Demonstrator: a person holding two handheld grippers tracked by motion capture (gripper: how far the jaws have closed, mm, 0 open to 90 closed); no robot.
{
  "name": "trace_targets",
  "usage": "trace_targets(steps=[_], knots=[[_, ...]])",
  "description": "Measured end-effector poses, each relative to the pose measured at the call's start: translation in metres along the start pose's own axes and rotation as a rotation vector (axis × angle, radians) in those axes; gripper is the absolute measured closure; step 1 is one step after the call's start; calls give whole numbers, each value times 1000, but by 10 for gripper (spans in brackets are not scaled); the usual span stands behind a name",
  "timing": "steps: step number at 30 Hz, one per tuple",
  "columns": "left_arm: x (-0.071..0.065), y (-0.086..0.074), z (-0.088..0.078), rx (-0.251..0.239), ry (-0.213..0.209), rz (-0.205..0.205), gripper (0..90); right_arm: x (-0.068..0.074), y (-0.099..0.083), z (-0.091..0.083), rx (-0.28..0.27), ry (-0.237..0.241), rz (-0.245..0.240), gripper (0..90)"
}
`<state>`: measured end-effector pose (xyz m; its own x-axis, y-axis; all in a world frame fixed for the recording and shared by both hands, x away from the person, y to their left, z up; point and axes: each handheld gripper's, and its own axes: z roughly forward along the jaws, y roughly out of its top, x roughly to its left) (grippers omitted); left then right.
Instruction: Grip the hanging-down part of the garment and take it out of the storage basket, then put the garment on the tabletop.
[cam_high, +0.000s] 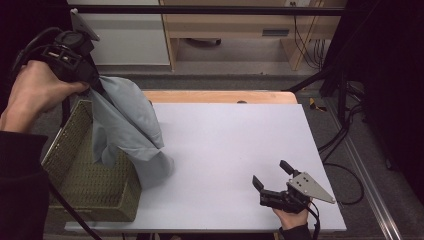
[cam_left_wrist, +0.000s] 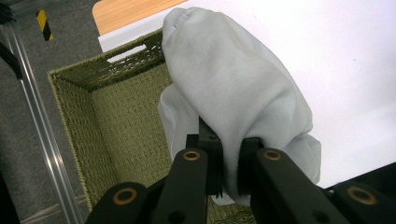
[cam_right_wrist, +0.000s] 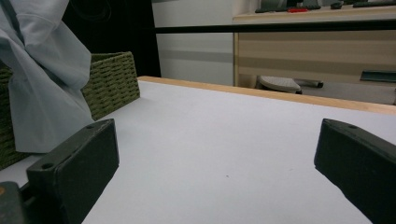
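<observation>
A: What do we see first, going from the biggest thing down?

B: We see the bench with its white top, a strip of wood showing along the far edge. At its left end stands a green woven basket, open at the top.

A: And the cloth?

B: We see a pale grey garment hanging from the left hand-held gripper, which is raised above the basket's far corner. The cloth drapes down over the basket's right rim, and its lower end touches the bench just beside the basket. In the left gripper view we look down on it: the garment is pinched between the two black jaws, which are clenched on a fold, with the basket underneath.

A: The other hand?

B: We see the right hand-held gripper low at the near right of the bench, well apart from the cloth, its jaws spread wide and holding nothing.
</observation>
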<state>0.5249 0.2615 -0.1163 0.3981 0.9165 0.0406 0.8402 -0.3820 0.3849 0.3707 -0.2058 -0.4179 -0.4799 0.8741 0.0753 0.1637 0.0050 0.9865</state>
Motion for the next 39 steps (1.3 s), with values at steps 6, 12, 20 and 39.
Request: trace_targets(steps=[6, 12, 20, 39], knots=[[-1, 0, 0, -1, -2, 2, 853, -1, -1, -2, -3, 10, 1, 3], [-4, 2, 0, -2, -4, 9, 853, 0, 0, -2, 6, 14, 5, 3], [-12, 5, -1, -6, -15, 33, 853, -2, 0, -2, 7, 16, 11, 3], [-66, 17, -9, -60, -57, 174, 854, -2, 0, -4, 14, 17, 9, 3]])
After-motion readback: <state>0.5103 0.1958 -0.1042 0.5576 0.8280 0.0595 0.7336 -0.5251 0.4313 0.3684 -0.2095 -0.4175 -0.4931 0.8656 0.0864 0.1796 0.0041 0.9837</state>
